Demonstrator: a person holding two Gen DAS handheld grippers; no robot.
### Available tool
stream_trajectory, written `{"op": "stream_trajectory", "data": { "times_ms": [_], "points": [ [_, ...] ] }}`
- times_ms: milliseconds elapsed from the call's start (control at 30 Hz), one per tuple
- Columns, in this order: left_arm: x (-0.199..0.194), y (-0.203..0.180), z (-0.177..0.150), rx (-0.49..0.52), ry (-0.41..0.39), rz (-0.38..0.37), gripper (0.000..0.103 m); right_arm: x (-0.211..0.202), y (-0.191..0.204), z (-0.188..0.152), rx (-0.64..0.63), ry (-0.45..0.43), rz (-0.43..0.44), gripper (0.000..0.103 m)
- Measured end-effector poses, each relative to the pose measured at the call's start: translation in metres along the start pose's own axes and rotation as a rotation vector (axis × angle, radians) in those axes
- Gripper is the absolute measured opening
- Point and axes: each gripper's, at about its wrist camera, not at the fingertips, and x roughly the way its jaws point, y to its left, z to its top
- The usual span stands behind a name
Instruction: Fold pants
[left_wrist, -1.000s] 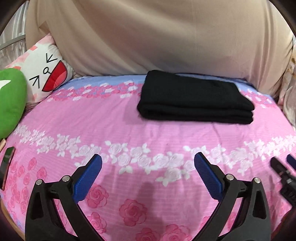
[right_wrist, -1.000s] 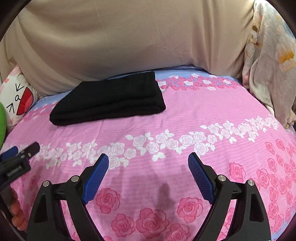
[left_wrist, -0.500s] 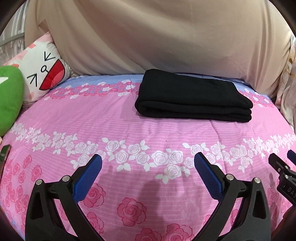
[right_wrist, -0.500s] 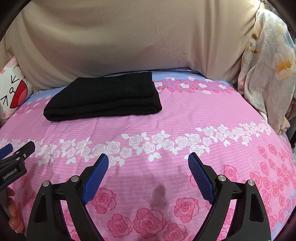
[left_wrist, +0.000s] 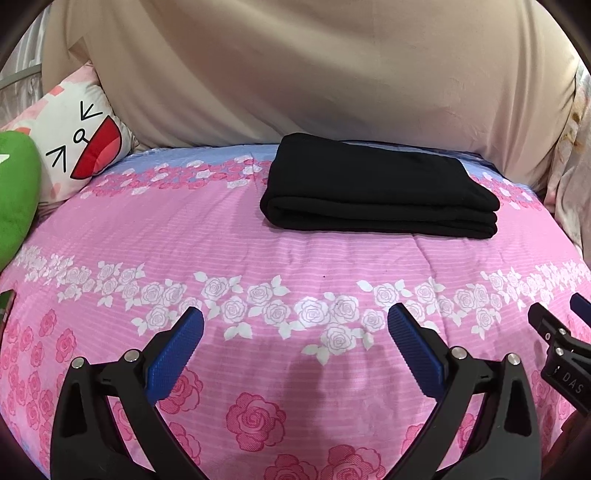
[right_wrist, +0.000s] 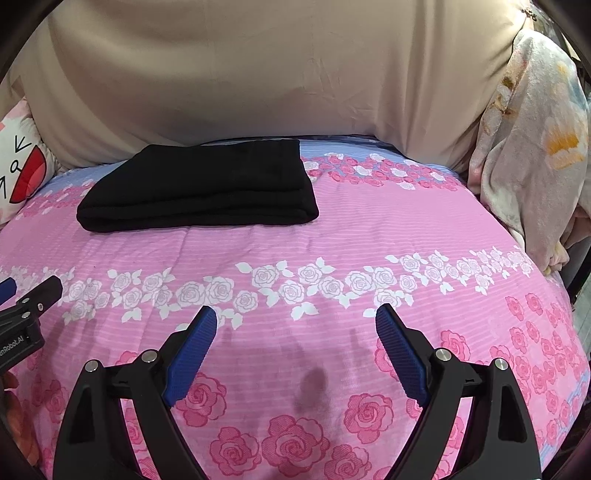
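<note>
The black pants (left_wrist: 376, 184) lie folded in a neat thick rectangle at the far side of the pink rose-print bed cover (left_wrist: 295, 266). They also show in the right wrist view (right_wrist: 199, 188), far left of centre. My left gripper (left_wrist: 295, 321) is open and empty, held above the cover well short of the pants. My right gripper (right_wrist: 295, 317) is open and empty too, at about the same distance. Each gripper's tip shows at the edge of the other's view.
A beige sheet (left_wrist: 295, 74) rises behind the bed. A white cartoon-face pillow (left_wrist: 77, 136) and a green plush (left_wrist: 14, 192) sit at the far left. A pale floral blanket (right_wrist: 528, 166) hangs at the right edge of the bed.
Both grippers have drawn back a little and levelled, so the pants sit slightly lower and more central. The pants have not moved. Both grippers stay open.
</note>
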Motion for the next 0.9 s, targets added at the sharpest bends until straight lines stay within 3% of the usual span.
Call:
{"op": "stream_trajectory", "data": {
  "times_ms": [900],
  "points": [
    [-0.0002, -0.0019, -0.0005, 0.002, 0.0, 0.001, 0.098, 0.0007, 0.0013, -0.0002, -0.01, 0.004, -0.001, 0.086]
  ]
}}
